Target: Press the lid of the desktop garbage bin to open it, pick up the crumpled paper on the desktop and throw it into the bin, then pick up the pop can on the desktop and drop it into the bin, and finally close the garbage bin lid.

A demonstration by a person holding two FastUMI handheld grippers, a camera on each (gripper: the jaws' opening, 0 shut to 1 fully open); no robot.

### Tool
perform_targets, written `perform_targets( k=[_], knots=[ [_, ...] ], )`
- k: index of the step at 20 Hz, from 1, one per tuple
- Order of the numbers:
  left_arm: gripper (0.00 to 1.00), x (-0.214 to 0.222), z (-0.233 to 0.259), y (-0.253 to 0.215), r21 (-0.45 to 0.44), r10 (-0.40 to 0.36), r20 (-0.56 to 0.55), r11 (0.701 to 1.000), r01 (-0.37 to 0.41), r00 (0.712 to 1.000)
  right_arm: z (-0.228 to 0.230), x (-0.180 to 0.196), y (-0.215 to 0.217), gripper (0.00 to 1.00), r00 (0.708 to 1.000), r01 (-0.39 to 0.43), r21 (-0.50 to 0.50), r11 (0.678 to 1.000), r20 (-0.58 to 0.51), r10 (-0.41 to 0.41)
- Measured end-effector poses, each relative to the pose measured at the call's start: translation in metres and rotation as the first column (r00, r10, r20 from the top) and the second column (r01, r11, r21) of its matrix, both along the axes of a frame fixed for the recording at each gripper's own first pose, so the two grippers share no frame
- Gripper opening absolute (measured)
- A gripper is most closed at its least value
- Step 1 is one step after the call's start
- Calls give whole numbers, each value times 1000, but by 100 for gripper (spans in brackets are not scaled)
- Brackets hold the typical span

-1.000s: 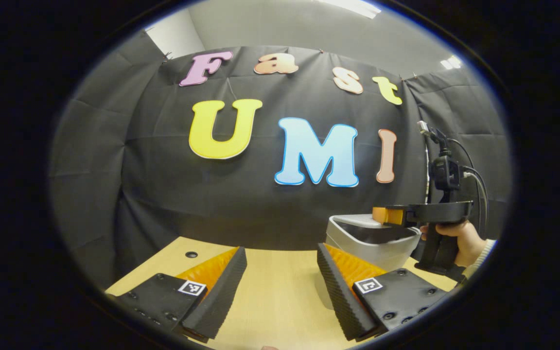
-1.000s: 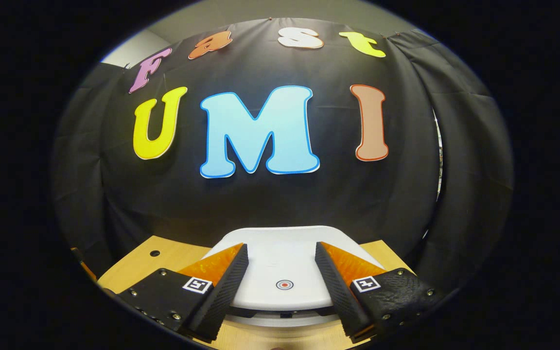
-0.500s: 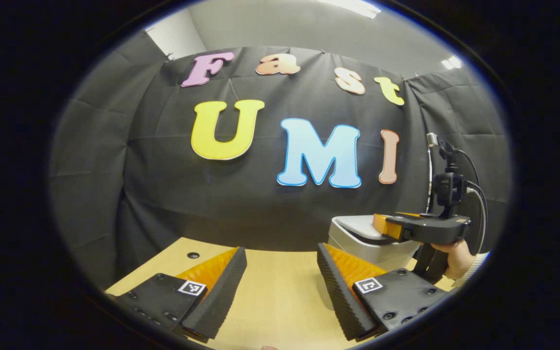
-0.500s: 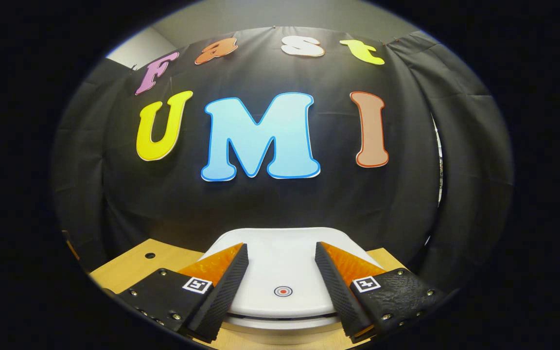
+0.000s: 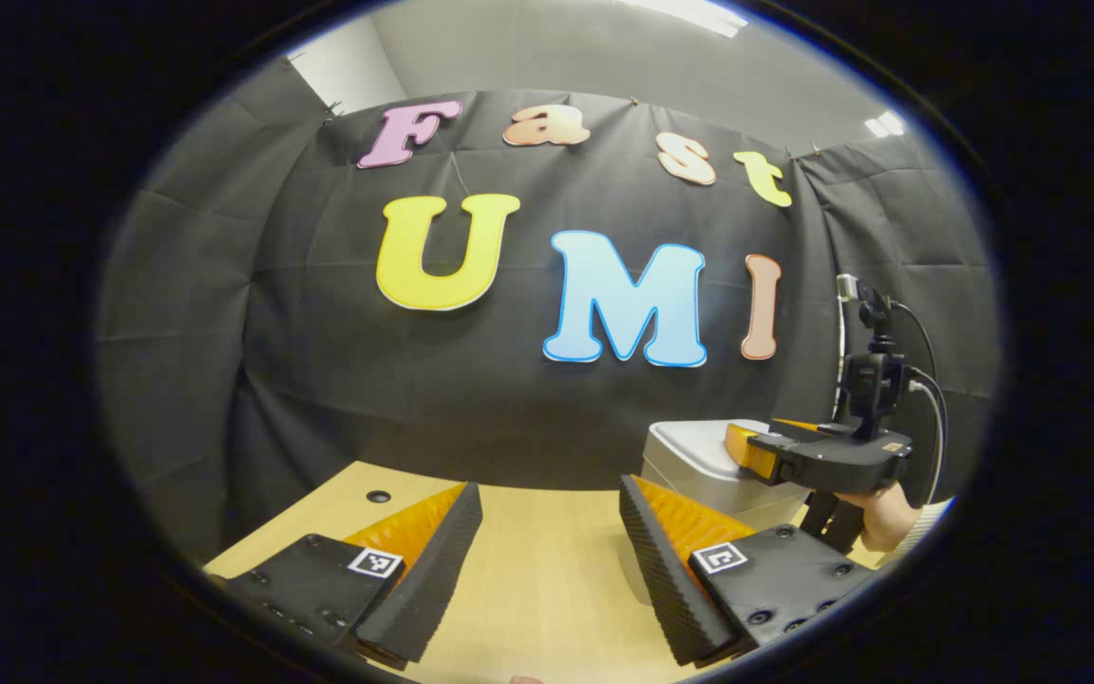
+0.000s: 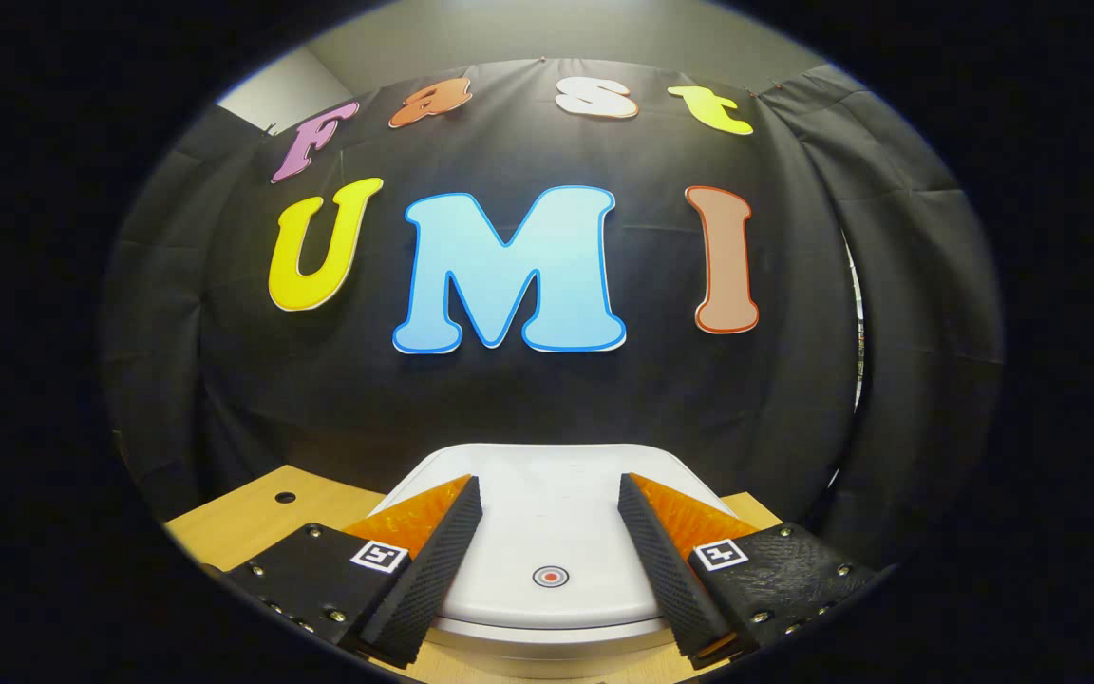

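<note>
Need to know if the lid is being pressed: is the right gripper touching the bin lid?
Cannot tell. The right gripper view shows the open right gripper over the lid; the left gripper view puts it there too, contact hidden.

The left gripper view looks low across the wooden desktop [image 5: 528, 560] toward the booth wall, the white garbage bin [image 5: 699, 465] off right. The right gripper view sits close above that bin's lid [image 6: 547, 532], facing the same wall.

A light wooden tabletop [image 5: 528, 579] with a pale grain runs back to the booth's black cloth wall [image 5: 319, 380]. A small round dark hole [image 5: 377, 496] sits in the tabletop near its far left corner. Above the cloth, a grey ceiling [image 5: 547, 47] carries bright white light panels [image 5: 689, 13].
</note>
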State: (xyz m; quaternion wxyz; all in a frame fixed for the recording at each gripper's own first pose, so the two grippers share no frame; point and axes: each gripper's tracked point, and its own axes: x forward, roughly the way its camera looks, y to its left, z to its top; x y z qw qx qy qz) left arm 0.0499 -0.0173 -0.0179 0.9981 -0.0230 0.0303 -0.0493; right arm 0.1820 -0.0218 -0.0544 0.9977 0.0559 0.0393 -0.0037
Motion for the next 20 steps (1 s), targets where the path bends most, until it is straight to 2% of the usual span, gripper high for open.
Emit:
perform_targets(
  k=[6,9,14,18,20],
  knots=[
    [95,-5,1,3,3,-2,2,1000,2,1000,-7,1,2,95,1000,3,-33,999,-8,-3],
    [95,-8,0,6,-7,-3,-6,1000,3,1000,-9,2,2,96,1000,11,3,1000,4,-11],
    [95,-16,5,8,9,-16,1,1000,16,1000,-11,1,2,96,1000,18,7,1000,15,-18],
    [95,-25,8,9,14,-6,4,1000,5,1000,-4,2,0,95,999,34,7,999,30,-34],
    [96,-28,9,9,23,17,8,1000,-17,1000,-4,0,0,94,999,37,12,999,-2,-37]
  ],
)
